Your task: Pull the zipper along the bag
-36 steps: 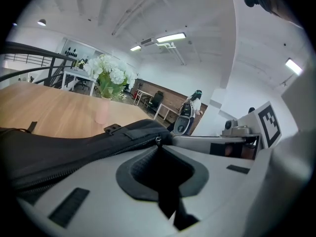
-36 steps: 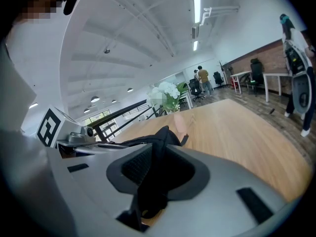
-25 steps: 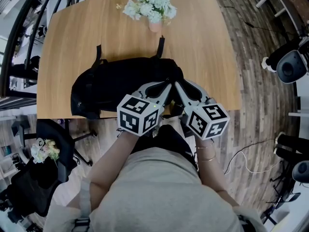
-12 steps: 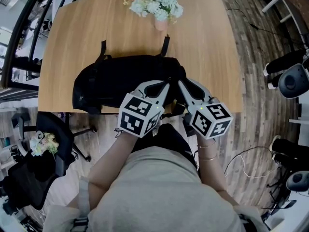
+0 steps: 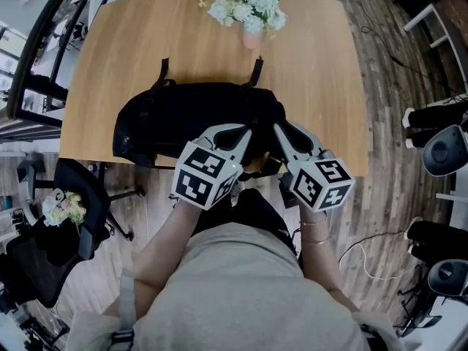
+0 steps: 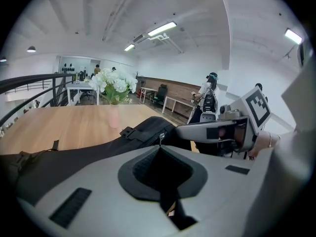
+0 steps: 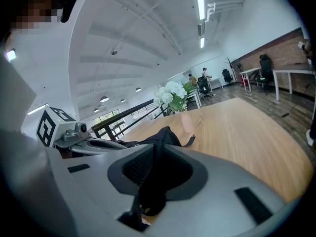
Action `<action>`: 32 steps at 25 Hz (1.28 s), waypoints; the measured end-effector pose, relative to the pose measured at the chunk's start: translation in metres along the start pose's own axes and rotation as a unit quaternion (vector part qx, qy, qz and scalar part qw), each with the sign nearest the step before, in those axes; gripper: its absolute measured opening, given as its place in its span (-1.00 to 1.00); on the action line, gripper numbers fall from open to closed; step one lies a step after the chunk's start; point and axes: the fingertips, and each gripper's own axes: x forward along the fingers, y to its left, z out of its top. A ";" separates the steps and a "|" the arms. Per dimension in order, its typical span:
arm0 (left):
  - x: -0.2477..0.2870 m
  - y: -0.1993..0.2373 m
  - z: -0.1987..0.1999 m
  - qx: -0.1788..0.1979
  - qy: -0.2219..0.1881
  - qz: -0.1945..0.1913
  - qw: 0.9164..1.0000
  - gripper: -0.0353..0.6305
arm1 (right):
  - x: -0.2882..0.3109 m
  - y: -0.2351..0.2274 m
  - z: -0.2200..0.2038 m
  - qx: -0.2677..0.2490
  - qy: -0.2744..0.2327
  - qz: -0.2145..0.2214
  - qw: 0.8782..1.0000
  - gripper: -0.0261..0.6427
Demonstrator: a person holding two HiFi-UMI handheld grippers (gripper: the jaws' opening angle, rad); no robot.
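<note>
A black bag (image 5: pixel 183 119) lies across the wooden table (image 5: pixel 314 72), and both grippers are at its near right end. My left gripper (image 5: pixel 247 133) is shut on the small metal zipper pull (image 6: pixel 159 138), which stands up just at its jaw tips. Close beside it on the right, my right gripper (image 5: pixel 279 131) is shut on a fold of the bag's black fabric (image 7: pixel 160 135), which runs down between its jaws. In the left gripper view the right gripper (image 6: pixel 197 131) reaches in from the right, level with the pull.
A pink vase of white flowers (image 5: pixel 248 9) stands at the table's far edge behind the bag. Two black straps (image 5: pixel 162 72) stretch from the bag toward the far side. The table's near edge passes under the grippers. An office chair (image 5: pixel 73 203) stands at lower left.
The left gripper has edged a little leftward along the bag, so the gap between the two gripper tips has widened slightly. The right gripper keeps its place on the bag's end.
</note>
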 end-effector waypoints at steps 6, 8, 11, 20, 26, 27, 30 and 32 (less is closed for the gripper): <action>-0.012 0.005 -0.001 -0.038 -0.009 -0.011 0.999 -0.84 | 0.000 0.000 0.001 -0.002 -0.002 0.004 1.000 -0.69; -0.017 0.007 -0.001 -0.048 -0.013 -0.015 0.999 -0.84 | 0.000 0.001 0.000 -0.005 -0.002 0.006 1.000 -0.69; -0.023 0.012 -0.001 -0.050 -0.017 -0.011 0.999 -0.85 | 0.000 0.003 -0.001 -0.005 -0.003 0.005 1.000 -0.69; -0.041 0.033 0.000 -0.067 -0.045 0.011 0.997 -0.85 | -0.004 -0.002 0.000 0.003 -0.009 -0.002 1.000 -0.69; -0.029 0.017 -0.005 -0.030 -0.035 0.024 0.999 -0.84 | -0.004 0.002 -0.001 0.004 -0.008 -0.004 1.000 -0.69; -0.024 0.013 -0.007 -0.023 -0.027 0.022 0.999 -0.84 | -0.004 0.002 -0.001 0.004 -0.009 -0.004 1.000 -0.69; -0.015 0.010 -0.011 -0.028 -0.012 0.022 0.999 -0.82 | -0.005 0.003 -0.001 0.003 -0.009 -0.006 1.000 -0.69; -0.013 0.009 -0.012 -0.040 -0.009 0.017 0.999 -0.34 | -0.006 0.005 -0.001 0.003 -0.010 -0.006 1.000 -0.69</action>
